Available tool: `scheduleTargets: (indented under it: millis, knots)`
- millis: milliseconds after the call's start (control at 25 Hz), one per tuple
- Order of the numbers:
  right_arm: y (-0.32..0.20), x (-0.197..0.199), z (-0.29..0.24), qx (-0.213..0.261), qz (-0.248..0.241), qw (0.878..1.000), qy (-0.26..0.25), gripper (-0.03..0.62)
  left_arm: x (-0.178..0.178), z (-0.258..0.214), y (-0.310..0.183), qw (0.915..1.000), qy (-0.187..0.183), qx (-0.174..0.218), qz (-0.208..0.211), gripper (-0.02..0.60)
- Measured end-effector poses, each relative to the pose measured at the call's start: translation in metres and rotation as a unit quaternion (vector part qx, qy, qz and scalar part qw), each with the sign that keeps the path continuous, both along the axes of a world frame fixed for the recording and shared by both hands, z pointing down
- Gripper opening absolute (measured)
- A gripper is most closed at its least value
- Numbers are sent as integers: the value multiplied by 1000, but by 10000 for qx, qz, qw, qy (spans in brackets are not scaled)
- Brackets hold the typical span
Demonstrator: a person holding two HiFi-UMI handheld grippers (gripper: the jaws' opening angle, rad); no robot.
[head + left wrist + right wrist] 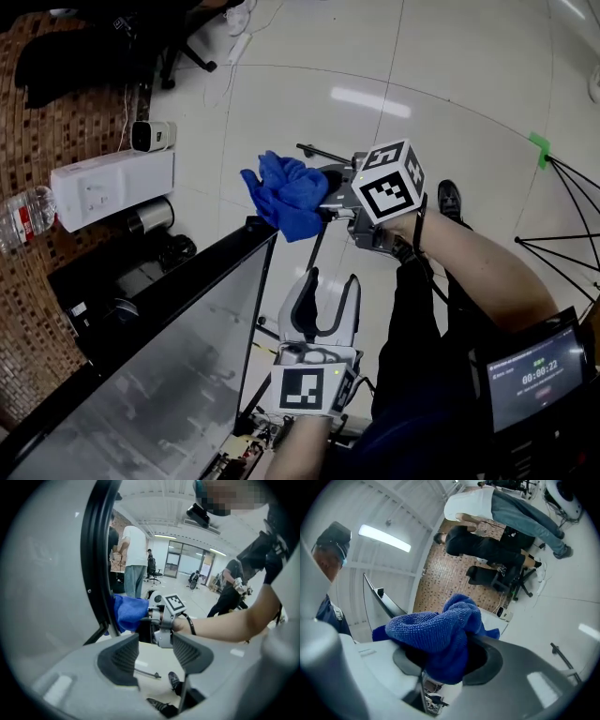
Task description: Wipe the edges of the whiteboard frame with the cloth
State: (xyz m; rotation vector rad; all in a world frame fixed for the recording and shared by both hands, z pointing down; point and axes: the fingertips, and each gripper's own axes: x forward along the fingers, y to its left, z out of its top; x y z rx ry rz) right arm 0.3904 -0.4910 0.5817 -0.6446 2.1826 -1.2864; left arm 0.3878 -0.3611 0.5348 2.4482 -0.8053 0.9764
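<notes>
Blue cloth clamped in right claw near whiteboard frame; left claw apart, empty.

Green timer digits "00:00:22" on the small dark screen at lower right

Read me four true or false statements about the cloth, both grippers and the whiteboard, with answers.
1. The right gripper is shut on the blue cloth. True.
2. The left gripper grips the whiteboard frame. False: its jaws stand apart with nothing between them.
3. The cloth lies on the floor. False: it is held up near the frame's corner.
4. A plastic bottle lies on the brown patterned surface. True.
</notes>
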Motion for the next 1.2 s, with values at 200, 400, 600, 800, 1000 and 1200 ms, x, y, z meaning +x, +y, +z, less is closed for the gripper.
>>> scheduleTargets:
  millis: [200, 400, 600, 800, 1000, 1200]
  knots:
    - [-6, -4, 29, -225, -82, 9997, 0, 175, -14, 40, -14, 9990, -220, 373, 67, 229]
    - [-3, -2, 74, -421, -93, 9991, 42, 175, -18, 95, -23, 9982, -201, 518, -219, 230]
    - [0, -2, 121, -769, 18, 9970, 111, 173, -15, 136, -20, 9992, -83, 73, -373, 230]
    - [1, -5, 147, -1060, 36, 9941, 233, 175, -16, 153, -15, 9992, 28, -120, -392, 230]
    - [5, -10, 192, -1276, 4, 9913, 308, 173, -25, 172, -11, 9988, -67, -151, -464, 230]
    - [7, 0, 241, -1378, 40, 9902, 223, 173, -19, 208, -3, 9988, -112, -25, -482, 230]
